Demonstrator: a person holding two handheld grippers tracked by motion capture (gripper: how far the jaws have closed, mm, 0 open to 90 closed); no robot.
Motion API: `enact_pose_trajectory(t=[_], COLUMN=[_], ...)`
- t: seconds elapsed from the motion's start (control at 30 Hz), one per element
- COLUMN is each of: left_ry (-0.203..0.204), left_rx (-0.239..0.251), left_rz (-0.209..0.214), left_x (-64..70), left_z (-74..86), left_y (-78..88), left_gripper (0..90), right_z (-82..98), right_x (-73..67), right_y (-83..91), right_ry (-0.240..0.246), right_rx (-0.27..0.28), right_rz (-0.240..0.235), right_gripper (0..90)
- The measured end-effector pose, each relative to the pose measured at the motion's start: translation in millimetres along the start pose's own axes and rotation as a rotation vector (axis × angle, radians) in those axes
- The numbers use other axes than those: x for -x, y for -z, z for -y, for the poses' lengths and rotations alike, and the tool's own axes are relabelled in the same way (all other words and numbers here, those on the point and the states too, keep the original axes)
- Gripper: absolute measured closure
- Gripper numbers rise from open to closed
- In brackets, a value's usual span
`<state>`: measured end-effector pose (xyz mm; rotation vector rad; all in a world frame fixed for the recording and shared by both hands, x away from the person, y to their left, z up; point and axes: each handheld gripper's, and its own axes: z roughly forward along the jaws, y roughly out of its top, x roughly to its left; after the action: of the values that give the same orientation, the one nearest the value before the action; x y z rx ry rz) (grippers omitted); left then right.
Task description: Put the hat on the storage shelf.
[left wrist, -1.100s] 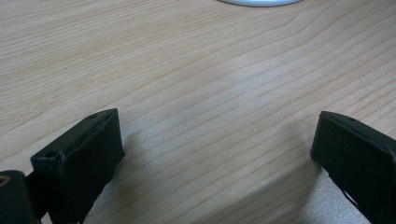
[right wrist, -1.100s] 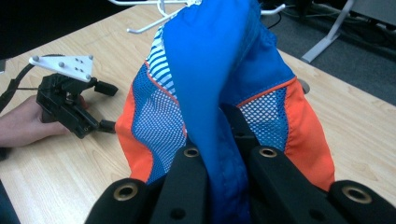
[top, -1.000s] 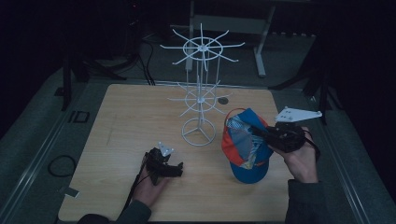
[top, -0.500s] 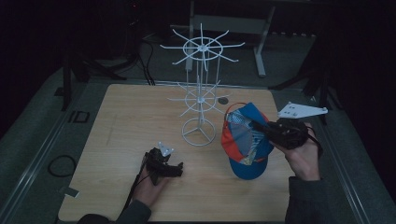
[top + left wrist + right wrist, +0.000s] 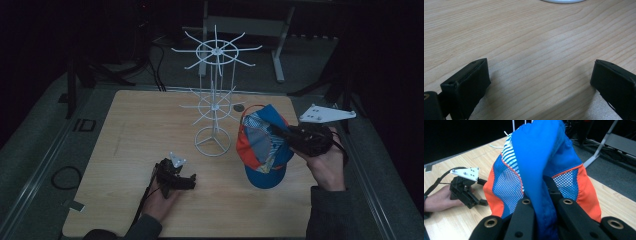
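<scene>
High view has the right tool (image 5: 280, 134) clamped on a fold of the blue and orange cap (image 5: 262, 147), held above the bench (image 5: 130, 130) just right of the white wire rack (image 5: 215, 100). Well left of it, the left tool (image 5: 187, 181) rests on bare wood near the front edge, jaws wide apart, gripping nothing.
</scene>
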<state>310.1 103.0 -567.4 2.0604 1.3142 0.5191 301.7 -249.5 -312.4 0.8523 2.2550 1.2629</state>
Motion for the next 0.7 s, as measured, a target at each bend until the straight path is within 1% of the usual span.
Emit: enact_pose_trajectory(t=[0.07, 0.13, 0.27, 0.43, 0.7], left_ry=[0.0, 0.002, 0.002, 0.003, 0.002], left_rx=[0.0, 0.002, 0.002, 0.002, 0.002], left_rz=[0.0, 0.0, 0.0, 0.0, 0.0], left_x=[0.0, 0.1, 0.1, 0.2, 0.1], left_z=[0.0, 0.0, 0.0, 0.0, 0.0], left_y=[0.0, -0.1, -0.1, -0.1, -0.1], left_gripper=[2.6, 2.6, 2.6, 2.7, 2.7], right_z=[-1.2, -4.9, -8.9, -13.2, -15.4], right_x=[-0.2, -1.0, -1.8, -2.4, -3.5], right_y=[0.3, 1.8, 2.7, 3.9, 4.7], right_ry=[0.002, 0.01, 0.008, 0.014, 0.019], right_rx=[0.0, 0.012, 0.031, 0.044, 0.058], right_rz=[0.002, 0.001, -0.016, -0.017, -0.021], right_gripper=[87.9, 87.9, 87.9, 87.9, 87.9])
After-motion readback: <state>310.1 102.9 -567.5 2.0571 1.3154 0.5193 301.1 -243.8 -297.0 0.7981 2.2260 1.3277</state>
